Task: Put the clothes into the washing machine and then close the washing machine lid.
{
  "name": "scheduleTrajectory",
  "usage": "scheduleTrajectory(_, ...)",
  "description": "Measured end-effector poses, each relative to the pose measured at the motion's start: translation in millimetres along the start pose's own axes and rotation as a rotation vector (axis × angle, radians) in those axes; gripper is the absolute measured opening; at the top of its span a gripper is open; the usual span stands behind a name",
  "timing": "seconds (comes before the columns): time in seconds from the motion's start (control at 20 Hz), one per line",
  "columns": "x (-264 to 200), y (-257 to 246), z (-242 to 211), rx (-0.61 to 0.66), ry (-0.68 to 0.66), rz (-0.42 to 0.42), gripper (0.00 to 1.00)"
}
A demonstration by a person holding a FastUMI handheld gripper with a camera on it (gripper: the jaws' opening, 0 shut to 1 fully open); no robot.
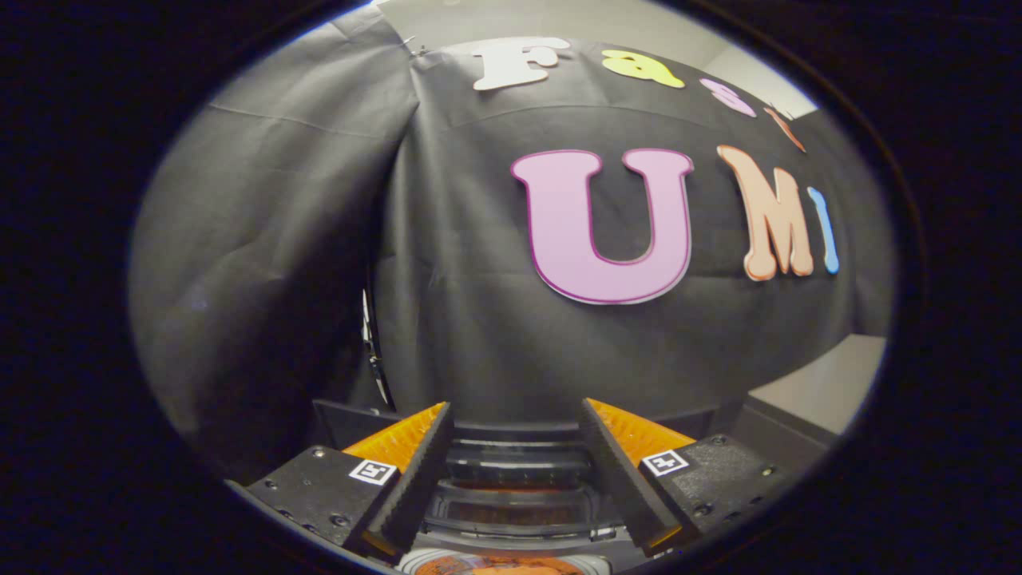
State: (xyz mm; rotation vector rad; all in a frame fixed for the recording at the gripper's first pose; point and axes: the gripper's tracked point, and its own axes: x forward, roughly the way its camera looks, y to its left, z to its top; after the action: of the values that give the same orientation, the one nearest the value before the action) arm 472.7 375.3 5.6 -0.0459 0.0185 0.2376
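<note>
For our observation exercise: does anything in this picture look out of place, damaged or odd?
Nothing stands out. The gripper is open and holds nothing, its fingers apart above the washing machine. The black cloth wall hangs whole, only creased.

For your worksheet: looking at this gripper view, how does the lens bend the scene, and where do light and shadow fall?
Gripper view: fisheye lens bows the black cloth wall outward; light even on its middle, dimmer in the folds at one side; the open gripper is sharp, nothing between its fingers; the washing machine below them lies shaded.
</note>
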Motion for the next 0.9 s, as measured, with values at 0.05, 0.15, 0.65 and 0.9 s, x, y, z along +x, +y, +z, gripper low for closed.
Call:
scheduleTrajectory(0.05,9.0,4.8,-1.0,-0.026,0.026,0.011,0.96)
scheduleTrajectory(0.15,22.5,3.8,-3.2,-0.044,0.068,0.004,0.96)
scheduleTrajectory(0.65,11.7,-5.4,-31.0,0.049,0.273,0.022,1.00)
scheduleTrajectory(0.9,-23.0,0.4,-33.3,0.055,0.267,0.020,1.00)
